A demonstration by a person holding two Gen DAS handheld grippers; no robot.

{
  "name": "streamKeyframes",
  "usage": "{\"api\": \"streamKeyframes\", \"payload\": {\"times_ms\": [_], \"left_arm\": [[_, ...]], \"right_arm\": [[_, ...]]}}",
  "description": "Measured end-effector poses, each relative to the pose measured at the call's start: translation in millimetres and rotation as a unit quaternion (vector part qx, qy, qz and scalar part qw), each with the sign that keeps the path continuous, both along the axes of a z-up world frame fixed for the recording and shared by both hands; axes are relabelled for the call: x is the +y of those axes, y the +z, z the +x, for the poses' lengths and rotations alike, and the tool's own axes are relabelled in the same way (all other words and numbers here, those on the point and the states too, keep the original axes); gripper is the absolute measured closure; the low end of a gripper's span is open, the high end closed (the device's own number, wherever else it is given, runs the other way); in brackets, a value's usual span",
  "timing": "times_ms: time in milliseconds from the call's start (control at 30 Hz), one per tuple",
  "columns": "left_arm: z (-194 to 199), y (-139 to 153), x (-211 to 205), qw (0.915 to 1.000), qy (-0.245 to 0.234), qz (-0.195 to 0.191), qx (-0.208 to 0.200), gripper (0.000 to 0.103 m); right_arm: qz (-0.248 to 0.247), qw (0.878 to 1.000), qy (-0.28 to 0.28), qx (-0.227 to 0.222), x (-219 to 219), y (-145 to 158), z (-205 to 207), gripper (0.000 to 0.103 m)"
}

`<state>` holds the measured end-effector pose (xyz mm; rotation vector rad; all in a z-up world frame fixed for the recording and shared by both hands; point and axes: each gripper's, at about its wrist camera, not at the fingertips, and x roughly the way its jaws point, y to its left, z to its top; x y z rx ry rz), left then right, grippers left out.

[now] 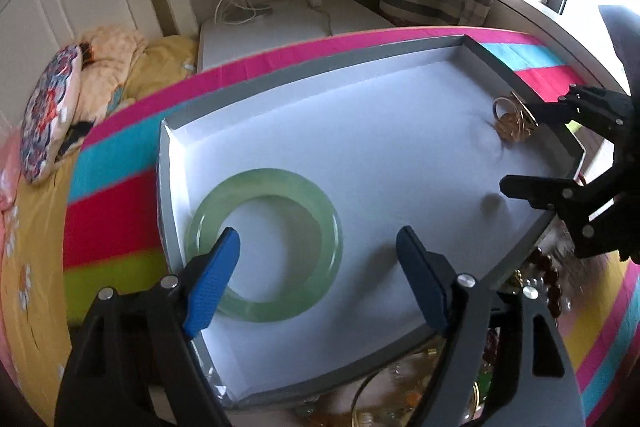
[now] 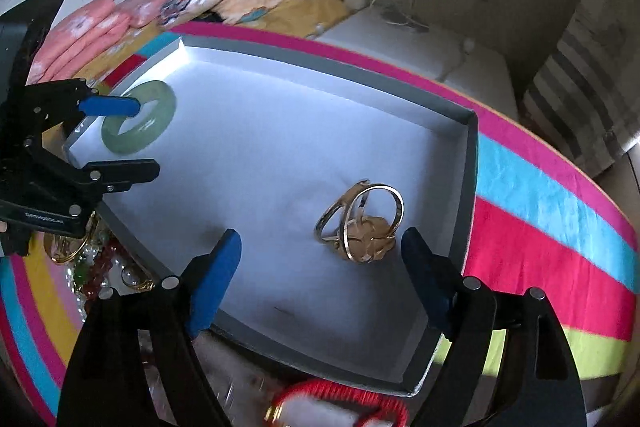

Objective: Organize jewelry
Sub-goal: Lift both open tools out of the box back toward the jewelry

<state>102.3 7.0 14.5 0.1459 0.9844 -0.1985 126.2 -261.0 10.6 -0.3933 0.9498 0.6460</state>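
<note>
A grey tray with a white floor (image 1: 280, 79) (image 2: 472, 163) lies on a striped cloth. A green jade bangle (image 1: 266, 245) (image 2: 138, 117) lies flat in the tray's left corner. My left gripper (image 1: 318, 259) (image 2: 138, 135) is open; its left finger sits over the bangle's hole, its right finger outside the ring. Gold rings (image 2: 360, 223) (image 1: 514, 121) lie in a small heap near the tray's right wall. My right gripper (image 2: 320, 259) (image 1: 524, 147) is open and empty, its fingers either side of the rings, just short of them.
Loose jewelry lies on the cloth in front of the tray: red beads (image 1: 552, 279) (image 2: 100, 267), gold bangles (image 2: 68, 251), a red cord piece (image 2: 340, 399). A bed with pillows (image 1: 52, 115) and a white cabinet (image 1: 288, 27) stand behind the table.
</note>
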Motion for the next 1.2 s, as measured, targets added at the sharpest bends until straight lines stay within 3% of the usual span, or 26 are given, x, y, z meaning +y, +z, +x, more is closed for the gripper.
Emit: {"api": "streamKeyframes", "payload": {"times_ms": [200,467,867,933,1033,1100,1200], "left_arm": [[-69,-3,-19,0.9994,0.011,-0.014,-0.031,0.026],[-136,-7,-43,0.9988,0.004,-0.033,-0.036,0.027],[-198,-5,-55,0.9983,0.022,-0.033,-0.043,0.027],[-205,0,-53,0.9969,0.034,-0.031,-0.064,0.019],[-228,17,-40,0.989,0.04,-0.073,-0.122,0.015],[-256,31,-29,0.9773,0.046,-0.109,-0.176,0.002],[-287,42,-18,0.9651,0.064,-0.121,-0.223,0.002]], "right_arm": [[0.015,1.0,-0.009,-0.016,-25,0,-59,0.024],[0.028,0.998,-0.048,-0.035,-56,1,-134,0.024],[0.04,0.997,-0.046,-0.047,-74,4,-187,0.021],[0.083,0.992,-0.062,-0.071,-90,16,-204,0.019],[0.126,0.986,-0.07,-0.086,-112,29,-239,0.019],[0.134,0.985,-0.066,-0.083,-122,30,-258,0.019],[0.153,0.984,-0.066,-0.056,-133,22,-282,0.027]]}}
